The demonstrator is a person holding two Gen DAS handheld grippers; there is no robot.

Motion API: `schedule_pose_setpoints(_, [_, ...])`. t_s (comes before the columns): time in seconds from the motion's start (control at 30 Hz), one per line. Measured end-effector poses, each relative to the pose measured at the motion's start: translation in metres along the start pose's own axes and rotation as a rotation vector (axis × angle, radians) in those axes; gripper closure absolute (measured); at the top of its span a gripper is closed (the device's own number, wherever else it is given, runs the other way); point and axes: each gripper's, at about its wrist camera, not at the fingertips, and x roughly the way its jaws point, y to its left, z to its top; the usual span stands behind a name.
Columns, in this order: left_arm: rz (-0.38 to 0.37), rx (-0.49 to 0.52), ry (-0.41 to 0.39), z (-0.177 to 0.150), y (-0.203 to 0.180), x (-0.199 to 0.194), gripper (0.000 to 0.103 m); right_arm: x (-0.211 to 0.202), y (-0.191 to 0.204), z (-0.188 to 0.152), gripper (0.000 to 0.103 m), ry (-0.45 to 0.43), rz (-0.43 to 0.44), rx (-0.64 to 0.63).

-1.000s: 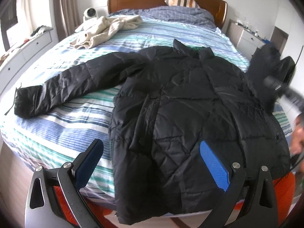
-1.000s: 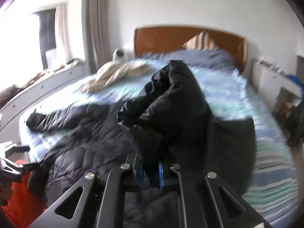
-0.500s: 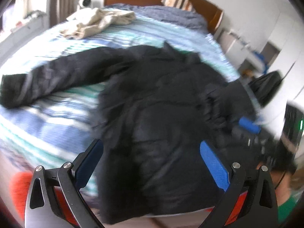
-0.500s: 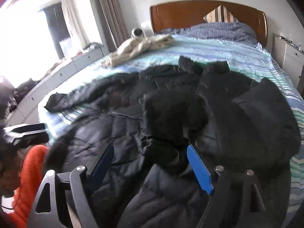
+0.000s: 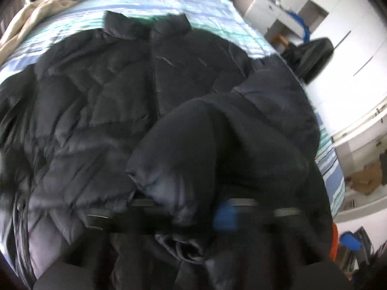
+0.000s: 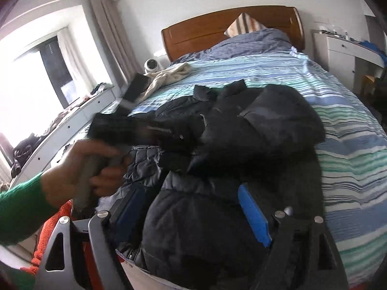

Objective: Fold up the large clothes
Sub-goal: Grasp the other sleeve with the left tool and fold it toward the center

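One striped bed with a wooden headboard carries one black puffer jacket and one beige garment. The left gripper is closing on a jacket sleeve fold; the right gripper gapes wide over the hem.

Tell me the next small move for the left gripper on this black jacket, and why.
Probably carry the sleeve across the black jacket toward its other side. The left gripper is closing on that sleeve's cuff, already folded over the chest, while the right gripper stands open, holding nothing.
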Motion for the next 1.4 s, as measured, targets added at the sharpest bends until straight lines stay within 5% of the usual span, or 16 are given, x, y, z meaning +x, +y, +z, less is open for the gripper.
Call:
schedule_pose_setpoints(0.23, [0.181, 0.008, -0.207, 0.058, 0.042, -0.059, 0.093, -0.017, -0.051, 0.051, 0.022, -0.064, -0.055, 0.051])
schedule_pose_setpoints(0.4, [0.273, -0.064, -0.167, 0.060, 0.099, -0.040, 0.092, 0.031, -0.094, 0.107, 0.022, -0.034, -0.101, 0.139])
schedule_pose_setpoints(0.63, [0.267, -0.145, -0.145, 0.035, 0.135, -0.009, 0.085, 0.138, -0.134, 0.165, 0.023, 0.039, -0.116, 0.232])
schedule_pose_setpoints(0.77, [0.269, -0.133, -0.151, 0.035, 0.142, 0.001, 0.078, 0.203, -0.128, 0.164, 0.024, 0.091, -0.097, 0.152])
schedule_pose_setpoints(0.9, [0.249, -0.140, -0.153, 0.034, 0.152, 0.009, 0.073, 0.279, -0.124, 0.126, 0.025, 0.331, -0.178, 0.038])
schedule_pose_setpoints(1.17, [0.224, -0.142, -0.195, 0.023, 0.159, 0.018, 0.071, 0.293, -0.123, 0.128, 0.025, 0.431, -0.212, 0.001])
schedule_pose_setpoints(1.4, [0.229, -0.134, -0.209, 0.020, 0.160, 0.019, 0.071, 0.256, -0.117, 0.195, 0.026, 0.208, -0.224, 0.020])
